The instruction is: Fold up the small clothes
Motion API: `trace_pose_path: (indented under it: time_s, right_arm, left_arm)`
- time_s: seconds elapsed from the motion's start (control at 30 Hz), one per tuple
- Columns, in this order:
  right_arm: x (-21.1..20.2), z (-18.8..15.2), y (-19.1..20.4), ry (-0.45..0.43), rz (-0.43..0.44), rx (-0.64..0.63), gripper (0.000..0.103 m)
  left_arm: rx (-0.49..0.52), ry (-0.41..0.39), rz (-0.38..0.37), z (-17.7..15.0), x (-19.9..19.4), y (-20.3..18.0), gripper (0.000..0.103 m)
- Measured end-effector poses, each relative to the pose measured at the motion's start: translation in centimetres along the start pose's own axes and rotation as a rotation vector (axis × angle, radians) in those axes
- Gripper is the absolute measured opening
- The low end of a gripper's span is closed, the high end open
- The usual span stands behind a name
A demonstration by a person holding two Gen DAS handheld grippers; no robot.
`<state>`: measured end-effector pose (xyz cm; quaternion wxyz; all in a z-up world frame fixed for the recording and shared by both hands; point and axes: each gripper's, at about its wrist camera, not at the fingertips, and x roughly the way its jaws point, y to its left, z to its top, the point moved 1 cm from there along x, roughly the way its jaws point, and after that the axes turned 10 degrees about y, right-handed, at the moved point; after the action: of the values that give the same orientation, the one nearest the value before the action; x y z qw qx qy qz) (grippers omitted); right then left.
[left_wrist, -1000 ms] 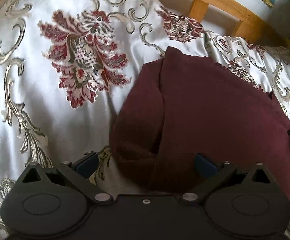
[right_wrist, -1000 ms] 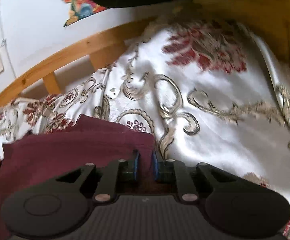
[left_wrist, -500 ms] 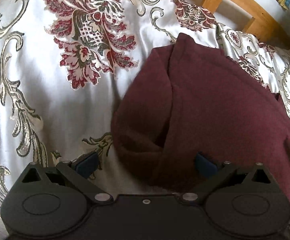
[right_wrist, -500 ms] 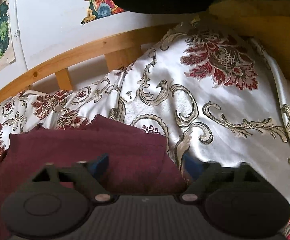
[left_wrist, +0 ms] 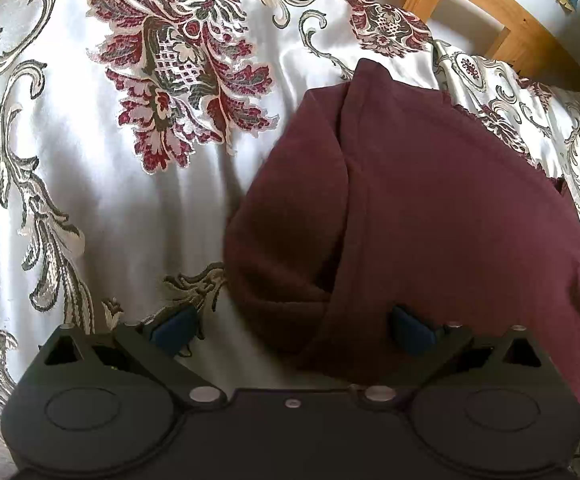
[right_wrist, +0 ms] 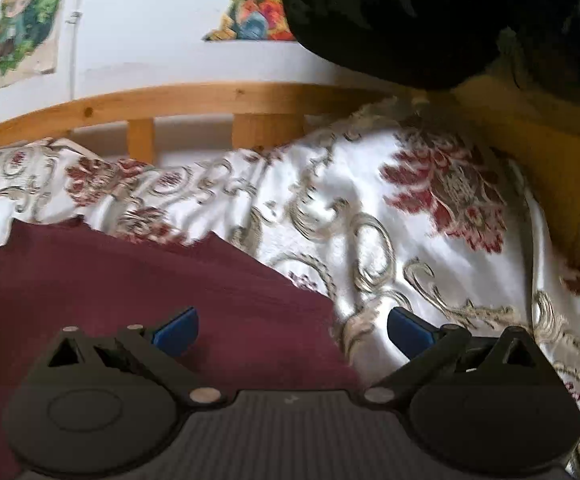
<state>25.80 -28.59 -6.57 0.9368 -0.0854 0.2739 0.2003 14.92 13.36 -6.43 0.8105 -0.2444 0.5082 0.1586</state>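
A dark maroon garment [left_wrist: 429, 220] lies folded on the bed, with a narrow flap turned over along its left side. My left gripper [left_wrist: 291, 326] hovers over its near left end, jaws wide open; the right blue pad is above the cloth, the left pad above the bedspread. In the right wrist view the garment [right_wrist: 130, 280] fills the lower left. My right gripper [right_wrist: 291, 330] is still opening, jaws wide; the cloth's right edge lies below the gap, and neither pad presses on it.
A white satin bedspread [left_wrist: 90, 200] with red flowers and grey scrolls covers the bed. A wooden rail [right_wrist: 210, 100] runs along the far side under a white wall with colourful pictures [right_wrist: 26, 28]. A black shape [right_wrist: 389, 12] hangs at top right, with a yellow surface [right_wrist: 549, 160] beneath it.
My right gripper, shut on the garment's edge a second ago, has opened wide, let go, risen and rolled. The left gripper stays open, almost still.
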Motion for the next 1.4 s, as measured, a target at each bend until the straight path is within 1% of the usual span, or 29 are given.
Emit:
trace_pose_path:
  time_s: [0.1,0.13,0.23,0.3,0.43,0.57,0.73,0.87,1.03,1.4]
  right_arm:
    - [-1.1,0.1,0.9,-0.028,0.028,-0.013,0.103]
    - [-1.5,0.1,1.4,-0.030,0.049,-0.004,0.103]
    - [-2.3,-0.4,3.0,0.000,0.171,0.026,0.103]
    - [-2.8,-1.0,4.4,0.030,0.239,0.011,0.103]
    - [-3.4,-1.9,7.7,0.059,0.303,-0.066,0.103]
    - [-3.2,-2.9,10.3,0.101,0.325,-0.158,0.103]
    - [-2.4,-4.1,11.5,0.174,0.340,-0.190,0.103]
    - [-1.3,-5.0,12.4,0.227,0.306,-0.254,0.103]
    - [-1.4,-6.0,13.1,0.195,0.269,-0.293,0.103]
    - [-1.3,-6.1,12.7,0.181,0.280,-0.286,0.103]
  left_arm:
    - [0.001,-0.004,-0.004,-0.1,0.1,0.1,0.102]
    - [0.002,-0.006,-0.005,-0.1,0.1,0.1,0.102]
    - [0.004,-0.011,-0.002,-0.3,0.2,0.1,0.102]
    - [0.012,-0.025,0.001,-0.5,0.4,0.0,0.102]
    - [0.043,-0.067,0.015,-1.2,0.5,-0.1,0.102]
    - [0.049,-0.100,0.032,-1.6,0.7,-0.4,0.102]
    - [0.051,-0.110,0.039,-1.7,0.7,-0.5,0.102]
    - [0.052,-0.113,0.037,-1.8,0.6,-0.5,0.103]
    - [0.061,-0.135,0.037,-2.3,0.6,-0.5,0.103]
    - [0.061,-0.158,0.039,-2.8,0.5,-0.5,0.103]
